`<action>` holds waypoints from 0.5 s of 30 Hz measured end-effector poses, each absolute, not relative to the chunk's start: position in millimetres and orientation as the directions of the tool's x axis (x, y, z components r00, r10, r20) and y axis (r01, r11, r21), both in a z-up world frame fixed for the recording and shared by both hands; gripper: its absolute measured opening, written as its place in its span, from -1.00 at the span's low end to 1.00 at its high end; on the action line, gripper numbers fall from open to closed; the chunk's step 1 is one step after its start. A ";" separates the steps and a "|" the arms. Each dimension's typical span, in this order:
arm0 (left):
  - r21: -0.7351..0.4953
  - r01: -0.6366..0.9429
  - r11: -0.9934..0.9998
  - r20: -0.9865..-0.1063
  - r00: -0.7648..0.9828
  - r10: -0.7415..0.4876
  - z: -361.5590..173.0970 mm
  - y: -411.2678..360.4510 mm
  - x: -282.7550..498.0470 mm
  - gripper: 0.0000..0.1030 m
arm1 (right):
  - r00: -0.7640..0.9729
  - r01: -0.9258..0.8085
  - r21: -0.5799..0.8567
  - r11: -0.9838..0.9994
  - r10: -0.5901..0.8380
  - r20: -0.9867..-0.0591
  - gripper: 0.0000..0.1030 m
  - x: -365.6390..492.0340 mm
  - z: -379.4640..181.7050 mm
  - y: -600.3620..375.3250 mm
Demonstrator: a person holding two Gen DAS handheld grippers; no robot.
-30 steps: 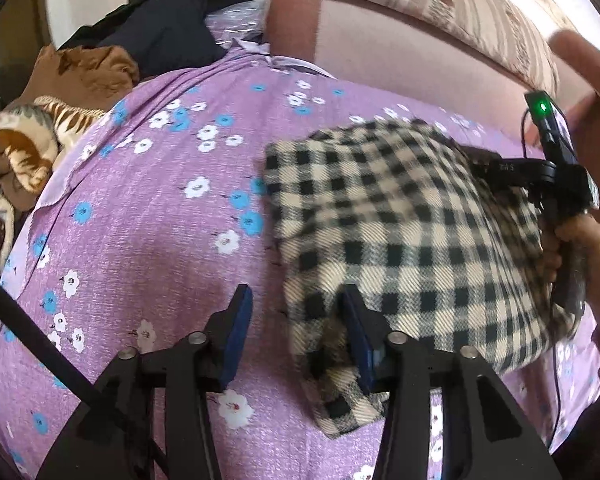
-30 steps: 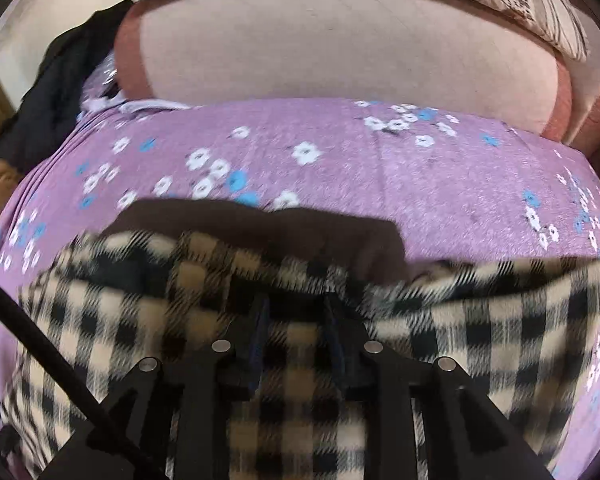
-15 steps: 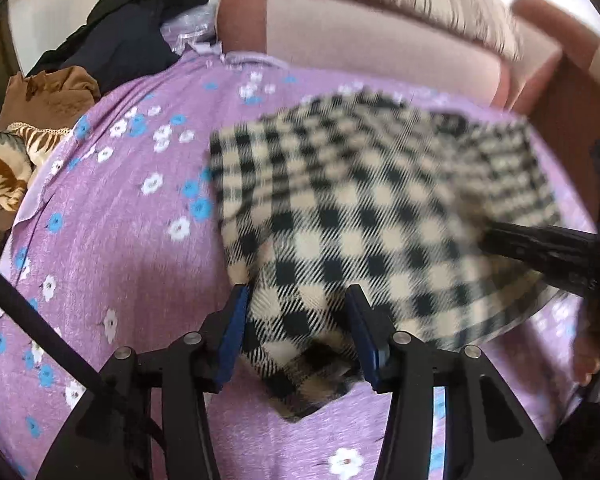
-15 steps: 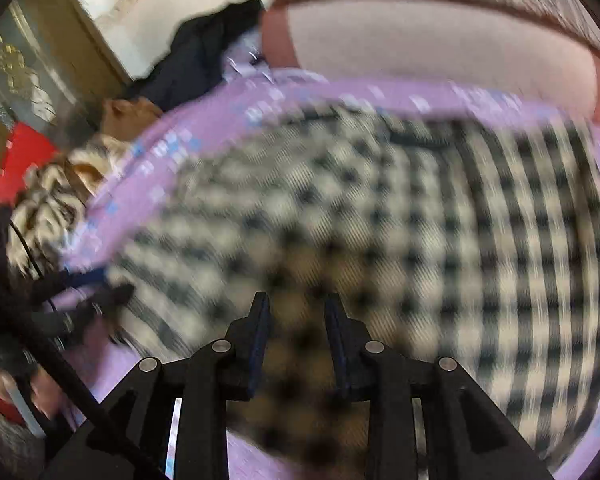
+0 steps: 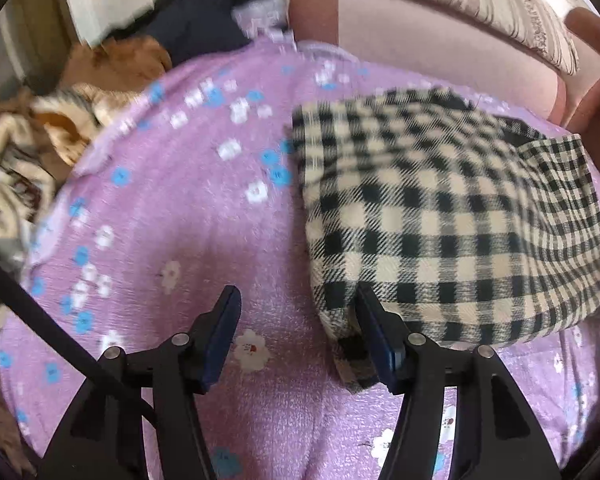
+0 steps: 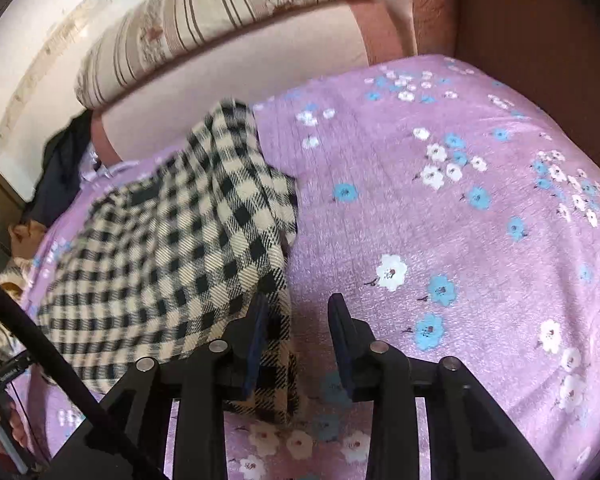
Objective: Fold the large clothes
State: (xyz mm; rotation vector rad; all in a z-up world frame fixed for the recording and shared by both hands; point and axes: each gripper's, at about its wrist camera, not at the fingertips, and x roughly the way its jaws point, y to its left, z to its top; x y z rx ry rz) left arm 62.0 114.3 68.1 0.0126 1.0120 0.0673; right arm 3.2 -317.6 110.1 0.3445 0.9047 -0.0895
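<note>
My left gripper (image 5: 296,320) has its jaws spreading apart, nothing pinched between them; only purple sheet shows in the gap, and the right-hand pad sits just against the near corner of the checked garment (image 5: 440,220) without clamping it. My right gripper (image 6: 298,320) is opening too; its left finger overlaps the garment's near edge, a strip of checked cloth hangs into the gap beside that finger, and the pads do not press on it, so I call it let go. The black-and-cream checked garment lies folded into a thick bundle on the purple flowered bedsheet (image 5: 180,220), toward the pink headboard (image 5: 440,44), between my two grippers. A striped pillow (image 6: 204,28) rests along the headboard's top. Past the sheet's far left corner I see a dark garment (image 5: 204,24) and a brown and striped heap of clothes (image 5: 72,112), apart from the folded bundle
</note>
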 end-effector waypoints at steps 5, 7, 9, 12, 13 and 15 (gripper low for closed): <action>0.077 -0.084 0.994 -0.749 0.652 0.113 99.8 85.9 25.8 0.37 | 0.681 0.088 0.187 0.978 0.078 -0.728 -0.18 -10.3 136.1 -283.3; 0.063 -0.105 0.992 -0.730 0.674 0.118 106.2 78.1 13.6 0.51 | 0.685 0.054 0.179 0.982 0.094 -0.722 -0.13 -12.2 137.1 -261.6; 0.047 -0.134 0.990 -0.710 0.693 0.127 112.8 67.8 -1.1 0.57 | 0.668 0.018 0.178 0.984 0.120 -0.734 -0.13 -15.0 131.4 -243.6; 0.045 -0.159 0.986 -0.690 0.709 0.146 115.8 52.3 -20.0 0.73 | 0.636 -0.026 0.146 0.989 0.129 -0.761 -0.13 -23.3 117.4 -221.5; 0.039 -0.157 0.987 -0.690 0.710 0.140 114.7 48.8 -23.3 0.74 | 0.626 -0.037 0.134 0.990 0.127 -0.769 -0.13 -26.7 114.3 -215.2; 0.036 -0.135 0.990 -0.708 0.696 0.121 109.3 42.4 -22.1 0.75 | 0.614 -0.056 0.114 0.992 0.125 -0.780 -0.13 -32.8 109.4 -205.1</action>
